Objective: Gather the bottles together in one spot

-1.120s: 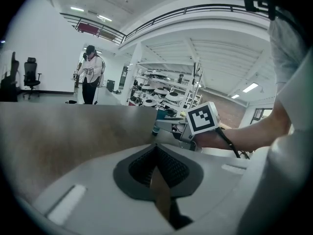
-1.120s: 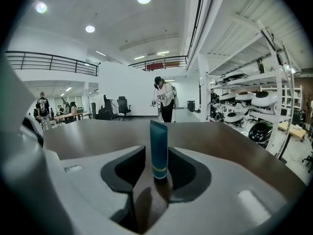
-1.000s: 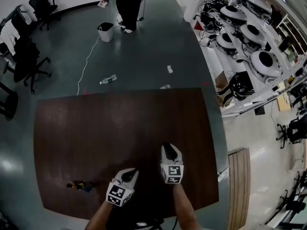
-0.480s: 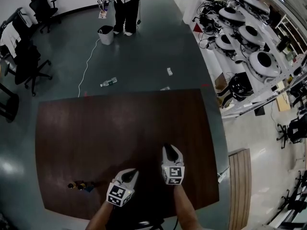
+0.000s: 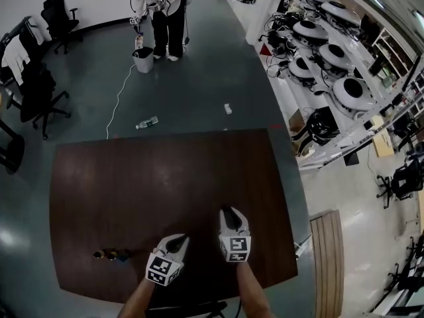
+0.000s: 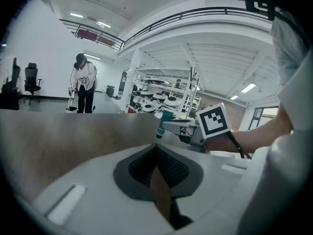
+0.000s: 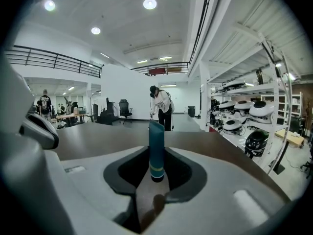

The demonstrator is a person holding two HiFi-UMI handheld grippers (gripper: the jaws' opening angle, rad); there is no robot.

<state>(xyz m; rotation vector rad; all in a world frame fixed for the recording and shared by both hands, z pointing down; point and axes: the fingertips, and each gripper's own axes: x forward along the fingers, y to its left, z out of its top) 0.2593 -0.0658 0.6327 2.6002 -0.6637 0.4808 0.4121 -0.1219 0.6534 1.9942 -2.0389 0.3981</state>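
Biggest worry first: the bench (image 5: 132, 197) is wide. The right claw (image 5: 227, 212) is clamped on a slim teal bottle (image 7: 156, 148), cap end down, up off the wood near the front right. The little bottles (image 5: 109, 255) it presumably has to join sit well apart from it, by the front left edge. That's a long carry with a thin thing in a narrow pinch, so I reckon a quick swing could tilt it in the grip or let it slide out.

The left claw (image 5: 177, 242) is closed on nothing and hangs between the right claw and that cluster, so a bump on the way across is my second guess. Smallest risk: setting down too hard beside the little bottles and knocking one off the near edge.

On views, only the head view gives the layout. It's also the only one that shows a stray bottle (image 5: 147, 122) on the floor past the bench's far edge, though I can't make out the teal bottle in it. The right claw view shows the grip itself. The left claw view catches the right claw side-on, with the bottle hanging clear of the bench.
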